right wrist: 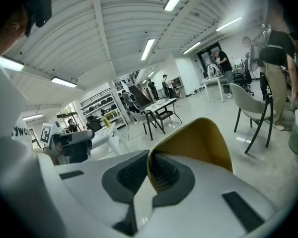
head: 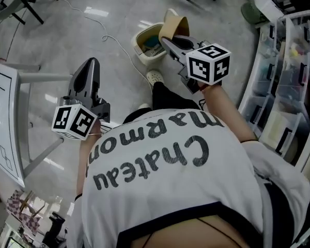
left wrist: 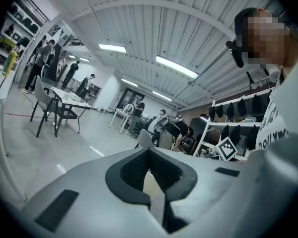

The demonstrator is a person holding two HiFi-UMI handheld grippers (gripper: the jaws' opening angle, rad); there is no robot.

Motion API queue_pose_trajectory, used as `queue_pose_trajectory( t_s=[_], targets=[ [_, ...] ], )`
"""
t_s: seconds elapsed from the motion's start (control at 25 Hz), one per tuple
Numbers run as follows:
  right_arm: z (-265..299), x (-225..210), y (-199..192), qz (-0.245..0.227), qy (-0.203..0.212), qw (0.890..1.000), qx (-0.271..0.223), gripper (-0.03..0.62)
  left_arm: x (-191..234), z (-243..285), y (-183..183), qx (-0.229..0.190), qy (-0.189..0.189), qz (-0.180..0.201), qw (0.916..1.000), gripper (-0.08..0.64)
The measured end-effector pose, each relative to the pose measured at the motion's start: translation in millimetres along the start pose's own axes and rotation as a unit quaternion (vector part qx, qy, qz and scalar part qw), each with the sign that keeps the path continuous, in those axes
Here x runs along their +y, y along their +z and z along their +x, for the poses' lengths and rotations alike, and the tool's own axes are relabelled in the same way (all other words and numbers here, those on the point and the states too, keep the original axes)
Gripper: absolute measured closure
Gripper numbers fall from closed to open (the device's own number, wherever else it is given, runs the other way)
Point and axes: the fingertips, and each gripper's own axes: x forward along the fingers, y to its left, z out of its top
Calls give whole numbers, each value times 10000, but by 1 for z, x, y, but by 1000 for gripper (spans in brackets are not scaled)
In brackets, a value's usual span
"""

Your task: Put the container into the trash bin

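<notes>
A tan, yellow-lined container (head: 174, 26) is pinched by its rim in my right gripper (head: 168, 41), which is shut on it. In the head view it hangs just above the cream trash bin (head: 142, 46), which stands on the floor with some rubbish inside. The right gripper view shows the container's (right wrist: 198, 143) wall clamped between the jaws of the right gripper (right wrist: 150, 171). My left gripper (head: 90, 67) is held out to the left over bare floor, well apart from the bin. Its jaws are shut with nothing between them, as the left gripper view (left wrist: 148, 157) confirms.
A white table (head: 2, 118) stands at the left and a shelf rack of plastic bins (head: 284, 76) at the right. A white cable (head: 108, 37) trails over the floor to the bin. The person's shoe (head: 155, 77) is beside the bin. Tables, chairs (right wrist: 251, 105) and people are farther off.
</notes>
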Motion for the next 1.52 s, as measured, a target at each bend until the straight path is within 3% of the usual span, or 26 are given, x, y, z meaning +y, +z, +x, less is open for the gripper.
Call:
queue_pose_trajectory(
  t_s=[0.48,0.72,0.88,1.28,1.52],
  targets=[
    [90,-58,70,-429,912,9939,445,560,39,62,31,-394,1031,-132,9938,537],
    [137,-69,81,-532,1399,9862,712,560,59,70,29,-494,1635,-248,9850,537],
    [162,-80,78,-419,1500,9845,808,560,69,73,24,-425,1903,-294,9804,537],
    [218,-122,-2,493,1756,9727,1436,560,97,73,-37,301,2495,-633,9658,537],
    [246,-141,-79,638,1764,9599,2083,560,93,88,-67,763,2080,-567,9735,537]
  ],
)
